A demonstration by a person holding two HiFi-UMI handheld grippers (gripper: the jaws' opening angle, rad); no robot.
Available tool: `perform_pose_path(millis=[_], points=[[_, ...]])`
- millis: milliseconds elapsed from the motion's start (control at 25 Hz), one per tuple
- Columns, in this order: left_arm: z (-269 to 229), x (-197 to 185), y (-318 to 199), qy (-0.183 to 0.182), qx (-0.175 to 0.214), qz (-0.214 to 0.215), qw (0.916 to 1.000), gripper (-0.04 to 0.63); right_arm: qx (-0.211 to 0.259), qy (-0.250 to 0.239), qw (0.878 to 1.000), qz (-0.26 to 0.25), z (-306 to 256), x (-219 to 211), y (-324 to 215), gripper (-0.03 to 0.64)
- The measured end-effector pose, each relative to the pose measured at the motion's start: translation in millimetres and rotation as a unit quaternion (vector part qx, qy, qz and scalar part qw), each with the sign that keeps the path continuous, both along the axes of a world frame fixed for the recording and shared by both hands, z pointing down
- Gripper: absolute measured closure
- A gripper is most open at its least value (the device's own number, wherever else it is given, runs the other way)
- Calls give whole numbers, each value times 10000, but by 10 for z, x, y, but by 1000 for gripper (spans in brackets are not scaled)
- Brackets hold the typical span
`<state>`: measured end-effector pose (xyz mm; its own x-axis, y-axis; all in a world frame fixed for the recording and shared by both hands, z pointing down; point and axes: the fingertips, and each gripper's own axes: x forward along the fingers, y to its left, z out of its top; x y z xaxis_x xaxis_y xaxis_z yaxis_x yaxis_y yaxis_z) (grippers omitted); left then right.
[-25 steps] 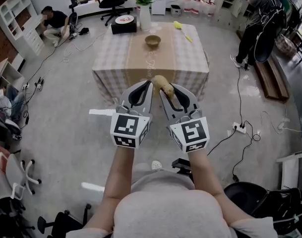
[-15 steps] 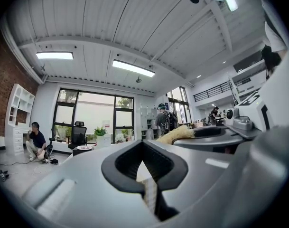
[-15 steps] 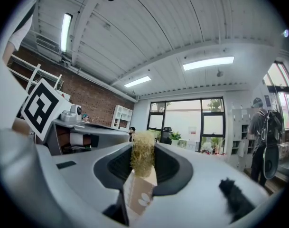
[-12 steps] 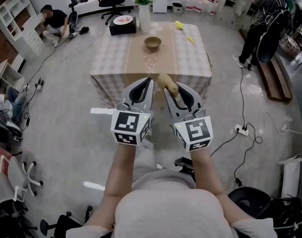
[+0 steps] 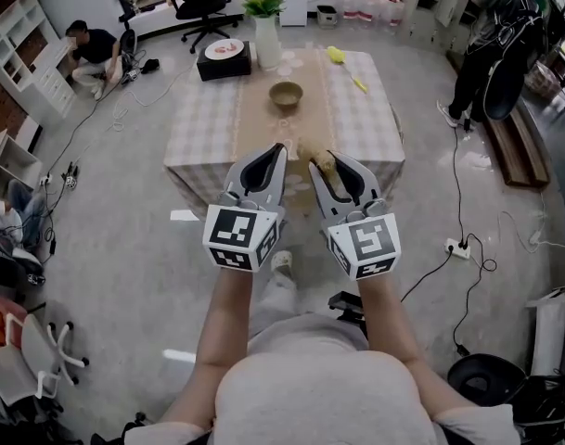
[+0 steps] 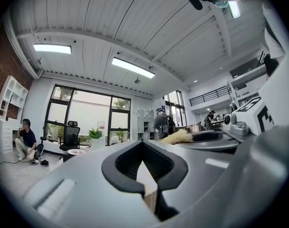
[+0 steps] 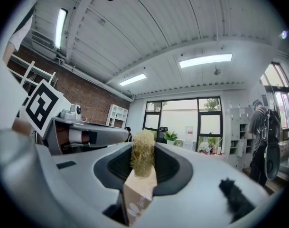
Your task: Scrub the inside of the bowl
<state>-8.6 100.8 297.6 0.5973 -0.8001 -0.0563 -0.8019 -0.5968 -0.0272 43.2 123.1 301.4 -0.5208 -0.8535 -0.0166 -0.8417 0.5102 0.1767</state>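
Observation:
A small tan bowl (image 5: 286,94) stands on the brown runner of a checked-cloth table (image 5: 203,119), well ahead of both grippers. My right gripper (image 5: 325,163) is shut on a straw-coloured scrubber (image 5: 317,161); in the right gripper view the fibrous scrubber (image 7: 143,155) sticks up between the jaws. My left gripper (image 5: 274,153) is beside it on the left, shut with nothing in it; the left gripper view shows its jaws closed together (image 6: 144,151). Both grippers are held out over the floor, short of the table's near edge.
On the table are a white vase with a plant (image 5: 266,28), a black box with a plate (image 5: 224,57) and a yellow brush (image 5: 343,63). A person sits on the floor at back left (image 5: 93,46), another stands at right (image 5: 491,40). Cables and a power strip (image 5: 458,247) lie on the floor.
The table and bowl have come closer in the head view as the person steps forward. Both grippers keep the same pose, the scrubber still held in the right one.

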Motion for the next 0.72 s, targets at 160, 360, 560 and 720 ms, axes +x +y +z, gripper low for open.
perform_pose_path(millis=[160,360,560,720], points=[[38,7,-276,176,25,305,9994,591,-79,-6,9999,82,89,-13,-327,511],[171,-63,-685,28,-98,338,9994,589,-203,-11,9997,164,194,-59,-739,511],[225,-240,-1109,108,-226,376,9990,589,-260,16,9993,265,206,-161,-1122,511],[293,-255,-1453,55,-296,499,9983,588,-371,45,9987,337,247,-184,-1462,511]])
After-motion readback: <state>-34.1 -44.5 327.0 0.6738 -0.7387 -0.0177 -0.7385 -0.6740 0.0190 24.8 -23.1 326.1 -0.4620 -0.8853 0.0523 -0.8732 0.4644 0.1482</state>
